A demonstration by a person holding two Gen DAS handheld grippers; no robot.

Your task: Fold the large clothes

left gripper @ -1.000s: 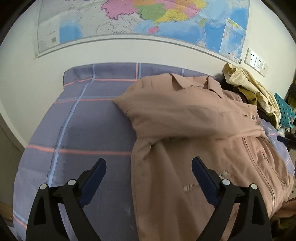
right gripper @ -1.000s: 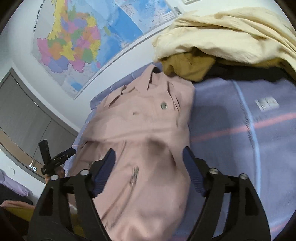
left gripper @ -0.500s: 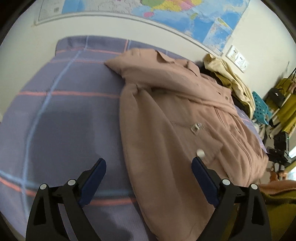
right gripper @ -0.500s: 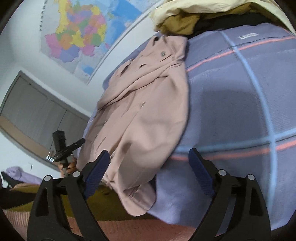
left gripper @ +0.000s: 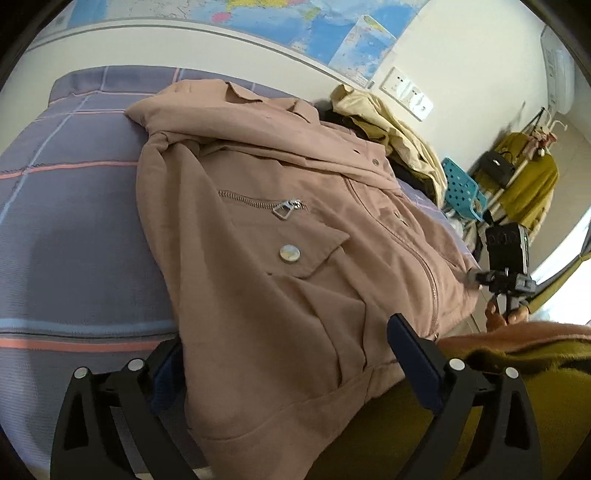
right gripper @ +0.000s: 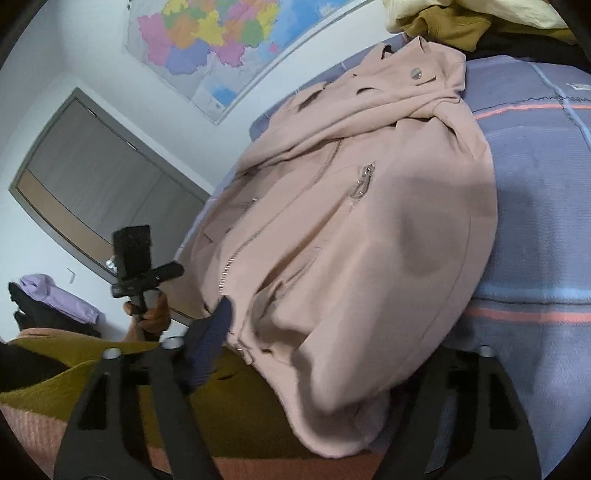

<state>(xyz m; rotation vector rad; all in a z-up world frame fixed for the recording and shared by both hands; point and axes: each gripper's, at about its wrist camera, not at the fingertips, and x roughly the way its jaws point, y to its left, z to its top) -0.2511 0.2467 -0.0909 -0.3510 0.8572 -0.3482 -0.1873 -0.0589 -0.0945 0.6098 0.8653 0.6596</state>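
A pink zip jacket point(left gripper: 258, 258) point(right gripper: 369, 240) lies front up on a purple plaid bed point(left gripper: 74, 221) point(right gripper: 546, 184), with its collar at the far end and a sleeve folded across the chest. My left gripper point(left gripper: 286, 339) straddles the near left corner of the hem. Its jaws are closing, its left finger partly hidden by fabric, and the pads show no press. My right gripper point(right gripper: 340, 332) straddles the near right corner of the hem, also closing. Its left finger point(right gripper: 214, 332) is by the zip's bottom end; cloth hides the right finger.
A heap of cream and mustard clothes point(left gripper: 388, 125) point(right gripper: 443, 22) sits past the collar. A blue stool point(left gripper: 461, 192) and a clothes rack point(left gripper: 528, 177) stand to the right. The person's olive garment point(left gripper: 480, 424) lies below the hem. Each view shows the person's other hand point(left gripper: 506, 314) point(right gripper: 151, 317).
Both grippers drew back from over the jacket's middle toward its near hem and tipped downward. The hem now lies between each pair of jaws. The right jaws have narrowed.
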